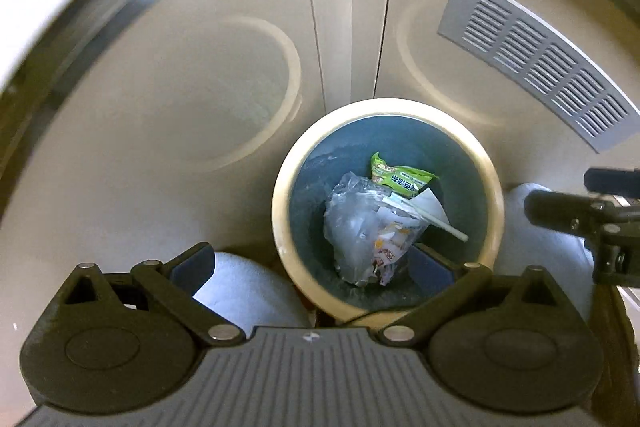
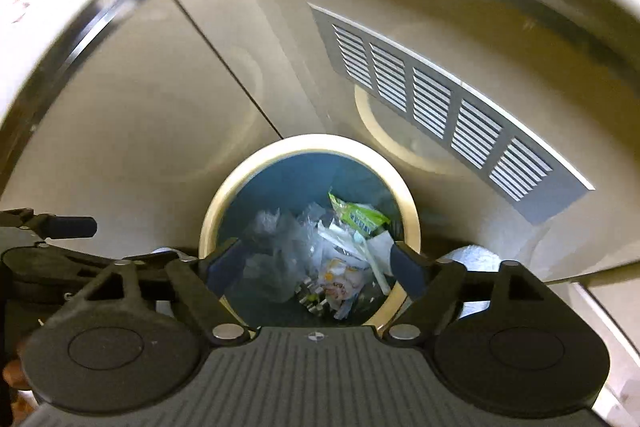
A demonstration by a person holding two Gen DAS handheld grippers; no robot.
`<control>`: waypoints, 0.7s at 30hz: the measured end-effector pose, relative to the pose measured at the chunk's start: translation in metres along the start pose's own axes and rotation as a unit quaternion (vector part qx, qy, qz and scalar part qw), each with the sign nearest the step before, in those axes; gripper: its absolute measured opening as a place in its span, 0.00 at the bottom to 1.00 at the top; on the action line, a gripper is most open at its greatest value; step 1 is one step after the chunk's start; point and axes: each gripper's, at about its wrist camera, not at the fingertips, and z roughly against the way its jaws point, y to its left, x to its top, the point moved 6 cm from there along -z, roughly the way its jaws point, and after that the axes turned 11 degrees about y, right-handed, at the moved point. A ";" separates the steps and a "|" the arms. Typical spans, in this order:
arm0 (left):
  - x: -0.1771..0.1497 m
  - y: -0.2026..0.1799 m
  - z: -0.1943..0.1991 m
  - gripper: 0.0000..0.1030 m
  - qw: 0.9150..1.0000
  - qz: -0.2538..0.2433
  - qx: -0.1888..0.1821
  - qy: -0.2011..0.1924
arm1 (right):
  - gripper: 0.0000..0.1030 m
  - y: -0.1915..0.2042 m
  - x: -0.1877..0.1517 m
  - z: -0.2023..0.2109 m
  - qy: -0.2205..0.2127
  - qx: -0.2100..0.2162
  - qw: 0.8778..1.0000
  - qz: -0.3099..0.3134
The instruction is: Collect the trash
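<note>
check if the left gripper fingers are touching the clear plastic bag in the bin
Apart. The left wrist view shows the left gripper open wide, with nothing between its fingers, while the clear plastic bag lies down inside the bin, below them.

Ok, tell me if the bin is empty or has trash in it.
Not empty: the bin holds a green wrapper and crumpled clear plastic.

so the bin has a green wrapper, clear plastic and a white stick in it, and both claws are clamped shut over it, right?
Not quite. The bin does hold the green wrapper, clear plastic and white stick, but the claws are open. The left claw stands wide in the left wrist view, the right claw in the right wrist view, nothing between the pads.
</note>
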 end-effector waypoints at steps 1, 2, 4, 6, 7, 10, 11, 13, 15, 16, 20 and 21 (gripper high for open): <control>-0.007 0.002 0.007 1.00 1.000 0.005 0.001 -0.006 | 0.85 0.004 -0.005 0.008 -0.010 -0.003 1.000 0.007; -0.015 0.002 0.012 1.00 1.000 0.011 -0.001 -0.011 | 0.86 0.005 -0.009 0.014 -0.019 -0.005 1.000 0.014; -0.030 0.003 0.022 1.00 1.000 0.020 -0.010 -0.019 | 0.87 0.012 -0.020 0.029 -0.037 -0.012 0.999 0.023; -0.042 0.003 0.030 1.00 0.999 0.020 -0.013 -0.028 | 0.87 0.017 -0.032 0.039 -0.054 -0.020 0.998 0.028; -0.047 0.003 0.036 1.00 0.999 0.020 -0.008 -0.035 | 0.87 0.020 -0.037 0.044 -0.060 -0.022 0.997 0.031; -0.061 0.003 0.051 1.00 0.998 0.024 0.001 -0.053 | 0.88 0.024 -0.048 0.053 -0.068 -0.025 0.997 0.035; -0.064 0.002 0.054 1.00 0.998 0.027 -0.002 -0.055 | 0.88 0.024 -0.050 0.057 -0.072 -0.027 0.996 0.035; -0.070 0.002 0.060 1.00 0.998 0.034 -0.008 -0.061 | 0.88 0.025 -0.052 0.061 -0.078 -0.034 0.996 0.035; -0.074 0.004 0.067 1.00 0.997 0.040 -0.012 -0.071 | 0.89 0.028 -0.055 0.067 -0.087 -0.039 0.995 0.036; -0.076 0.005 0.072 1.00 0.996 0.044 -0.013 -0.076 | 0.90 0.029 -0.058 0.069 -0.090 -0.042 0.994 0.037; -0.083 0.007 0.085 1.00 0.995 0.048 -0.020 -0.091 | 0.91 0.032 -0.067 0.076 -0.099 -0.045 0.993 0.044; -0.084 0.006 0.087 1.00 0.994 0.047 -0.020 -0.093 | 0.91 0.033 -0.069 0.079 -0.100 -0.046 0.993 0.045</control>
